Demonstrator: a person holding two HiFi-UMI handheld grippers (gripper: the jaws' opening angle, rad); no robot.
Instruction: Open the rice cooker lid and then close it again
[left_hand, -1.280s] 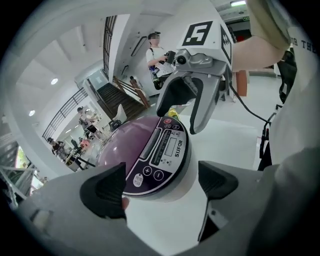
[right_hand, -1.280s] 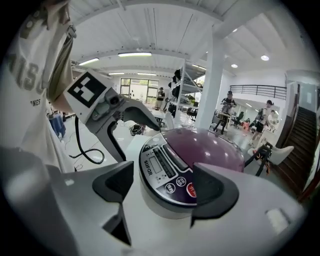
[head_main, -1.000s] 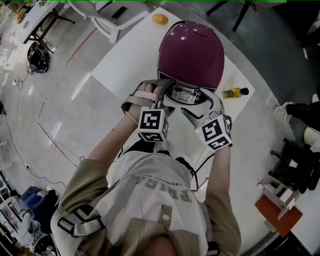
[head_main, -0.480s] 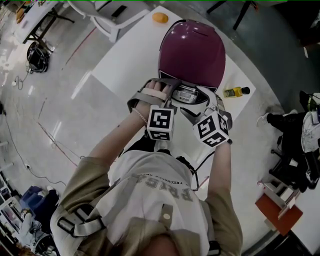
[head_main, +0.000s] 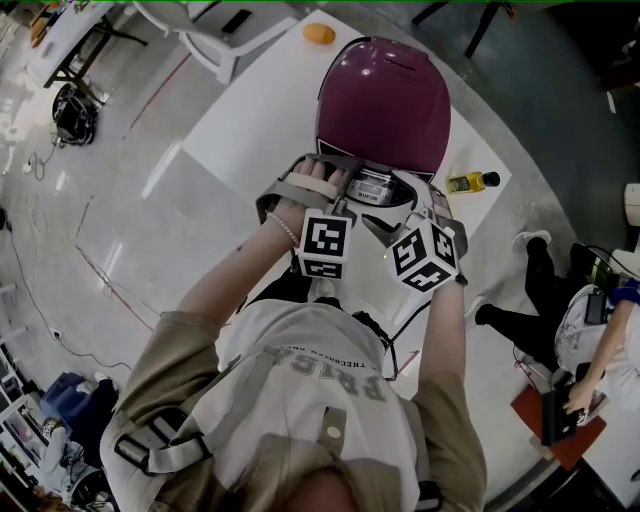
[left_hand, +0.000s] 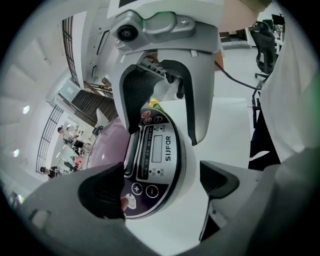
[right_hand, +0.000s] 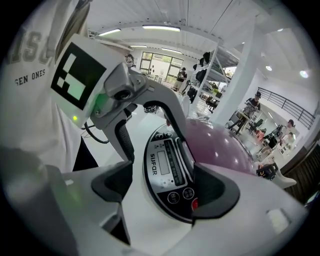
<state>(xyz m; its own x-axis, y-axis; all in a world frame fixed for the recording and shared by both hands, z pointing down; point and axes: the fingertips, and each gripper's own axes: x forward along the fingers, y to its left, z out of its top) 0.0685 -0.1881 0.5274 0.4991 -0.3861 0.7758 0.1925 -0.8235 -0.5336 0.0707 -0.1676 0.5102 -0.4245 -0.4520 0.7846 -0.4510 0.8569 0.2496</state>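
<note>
Left gripper comes down at a slant onto the near face of the rice cooker, its jaws spread wide. In the left gripper view the cooker's dark control panel fills the gap between them. The left jaw sits over the panel's lower corner by a pale button; whether it touches, I cannot tell. The other jaw hangs clear of the cooker, above the white table. Just beyond the tips the purple lid is down and closed on the white body. To the right of that gripper, almost side by side with it, the right gripper points at the same panel from the other side. Its jaws are also held well apart. In the right gripper view they straddle the panel. One pad lies beside the white housing and the other against the panel's edge, by the red button, where the lid begins; nothing looks squeezed. Farther right of that gripper, a small yellow bottle lies on the table beside the cooker.
</note>
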